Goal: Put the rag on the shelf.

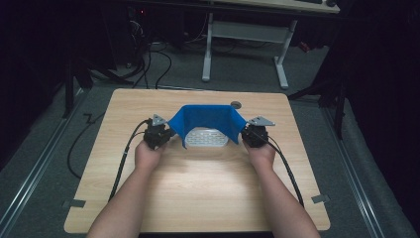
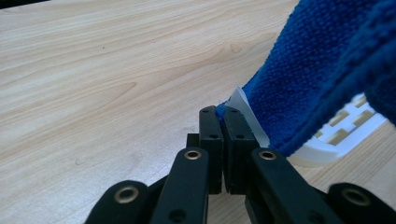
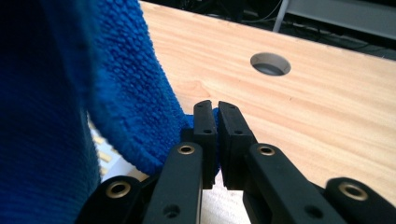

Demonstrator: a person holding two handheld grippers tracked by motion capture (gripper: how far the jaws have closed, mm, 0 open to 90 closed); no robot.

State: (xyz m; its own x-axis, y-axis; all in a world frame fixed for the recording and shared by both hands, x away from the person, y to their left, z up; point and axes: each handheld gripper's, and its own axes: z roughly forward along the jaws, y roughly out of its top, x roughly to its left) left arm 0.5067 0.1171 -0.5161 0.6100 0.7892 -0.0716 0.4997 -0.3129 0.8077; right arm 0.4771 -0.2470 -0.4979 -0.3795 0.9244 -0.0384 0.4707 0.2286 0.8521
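Note:
A blue cloth [image 1: 205, 119] hangs stretched between my two grippers, sagging over a white slatted tray [image 1: 208, 138] on the wooden table [image 1: 198, 193]. My left gripper [image 1: 171, 131] pinches the cloth's left corner. In the left gripper view the jaws [image 2: 223, 114] stand together on that blue corner [image 2: 317, 70], beside a white tag, with the tray [image 2: 345, 126] just beyond. My right gripper [image 1: 243, 133] grips the right corner. In the right gripper view a sliver of cloth [image 3: 70, 93] shows between the nearly closed jaws [image 3: 217, 108], and the tray [image 3: 105, 156] peeks out below.
A round cable hole [image 1: 236, 104] sits in the table behind the cloth, close to my right gripper [image 3: 270, 64]. Bare wood stretches on all sides of the tray. Beyond the far edge stand a white desk frame [image 1: 208, 49] and loose cables on the floor.

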